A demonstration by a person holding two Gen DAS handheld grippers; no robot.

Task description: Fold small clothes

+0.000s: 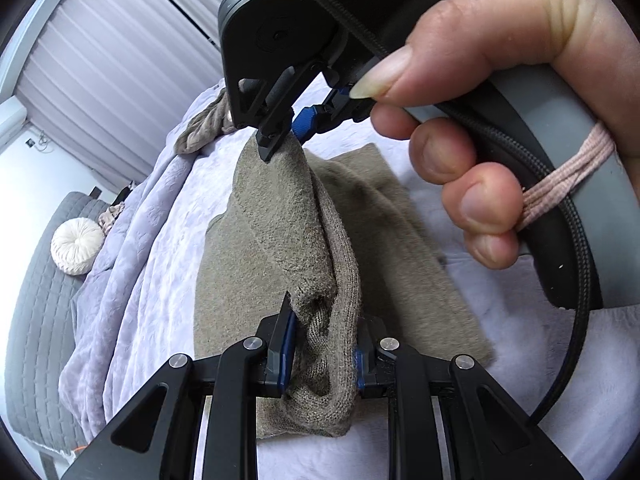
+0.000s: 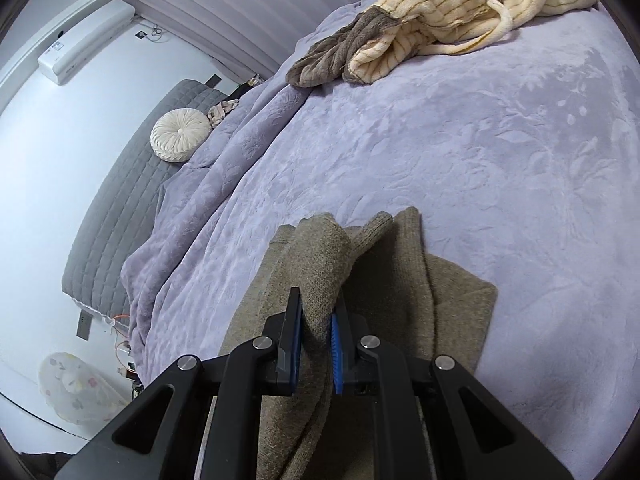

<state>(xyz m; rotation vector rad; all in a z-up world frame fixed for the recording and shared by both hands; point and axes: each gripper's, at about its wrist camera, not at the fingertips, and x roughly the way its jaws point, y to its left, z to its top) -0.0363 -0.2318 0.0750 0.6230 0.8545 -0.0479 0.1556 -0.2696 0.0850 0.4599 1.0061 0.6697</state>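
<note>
Left gripper [image 1: 324, 354] pinching bunched knit hem, my right gripper [image 2: 316, 344] clamped on another edge fold: one taupe garment [image 1: 280, 232], half lifted off lilac blanket [image 2: 500, 168]; soft, light, limp, likely stretchy, best held at hem corners.

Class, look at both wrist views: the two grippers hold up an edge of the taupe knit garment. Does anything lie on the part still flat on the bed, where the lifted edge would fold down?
Nothing visible does. The left gripper and right gripper each clamp the taupe knit garment, and its flat part shows bare. The striped cream clothes lie far off on the lilac blanket.
</note>
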